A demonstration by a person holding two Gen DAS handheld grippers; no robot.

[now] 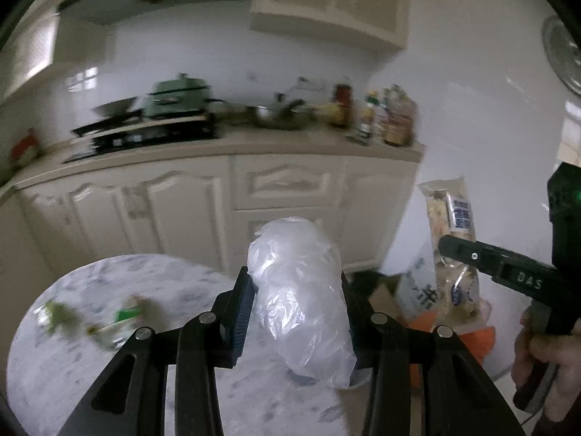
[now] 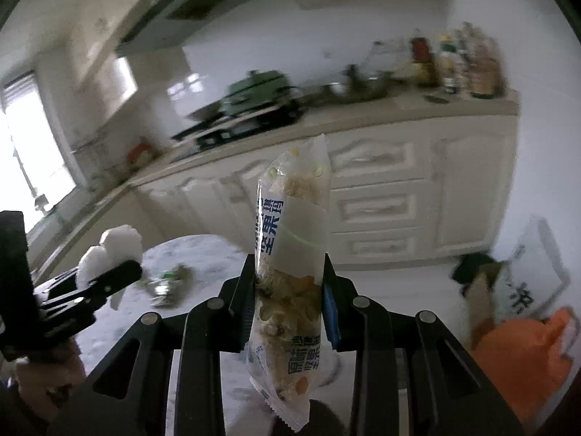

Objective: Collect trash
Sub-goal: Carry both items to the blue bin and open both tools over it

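So the kitchen's a blur, but the marble table (image 1: 72, 363) sits low on the left and the orange bag (image 2: 523, 356) is on the floor over to the right, next to a white sack (image 2: 537, 276). I'd guess that orange bag is where the trash goes. There's green litter (image 1: 120, 318) on the table, so more to fetch after this. Left gripper (image 1: 296, 312) is clamped on a crumpled clear plastic bag (image 1: 301, 301), and right gripper (image 2: 290, 305) is pinching a snack packet (image 2: 290, 254) around its middle, standing upright. Both items are up in the air, off the table. For the drop-off: bring each one right over the orange bag's mouth before letting go, since the plastic is light and could drift, and the packet is long enough to tip out sideways.
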